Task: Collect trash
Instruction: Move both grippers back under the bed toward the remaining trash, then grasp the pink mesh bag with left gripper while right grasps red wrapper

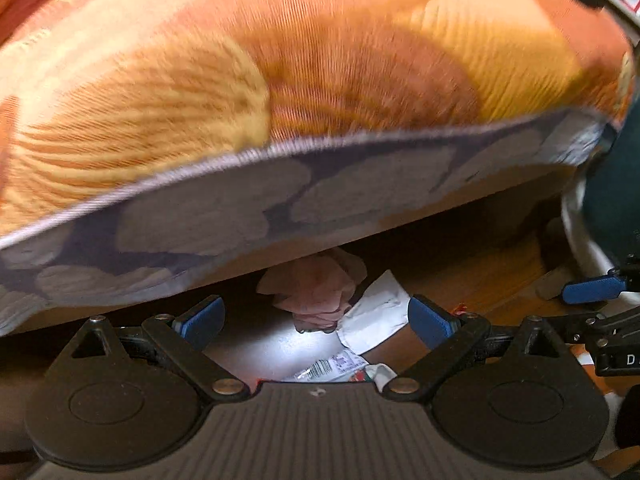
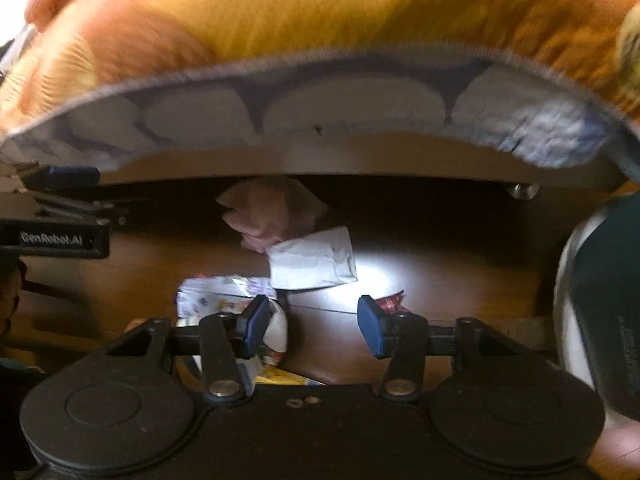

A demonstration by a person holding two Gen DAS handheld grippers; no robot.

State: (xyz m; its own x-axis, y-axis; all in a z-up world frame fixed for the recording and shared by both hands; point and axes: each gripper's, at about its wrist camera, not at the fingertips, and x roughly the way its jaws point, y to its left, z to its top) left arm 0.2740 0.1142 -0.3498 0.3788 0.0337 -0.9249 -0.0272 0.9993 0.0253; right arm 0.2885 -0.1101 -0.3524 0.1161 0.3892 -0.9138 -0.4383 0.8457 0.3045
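Trash lies on the wooden floor at the bed's edge: a crumpled pink wad (image 1: 316, 292), a white paper (image 1: 376, 320) and a barcode wrapper (image 1: 320, 368). My left gripper (image 1: 316, 322) hangs open above them, pink wad and paper showing between its blue fingers, nothing gripped. In the right wrist view the pink wad (image 2: 272, 216) sits half under the bed, the white paper (image 2: 316, 260) in front of it, a silver wrapper (image 2: 224, 292) to the left and a red scrap (image 2: 390, 302) to the right. My right gripper (image 2: 313, 320) is open over bare floor.
The bed (image 1: 280, 80) with an orange blanket and grey patterned mattress side (image 2: 352, 108) overhangs the trash. A teal and white object (image 2: 600, 300) stands at the right. The left gripper's body (image 2: 52, 238) is close on the left of the right one. A yellow wrapper (image 2: 288, 378) lies near the right gripper's base.
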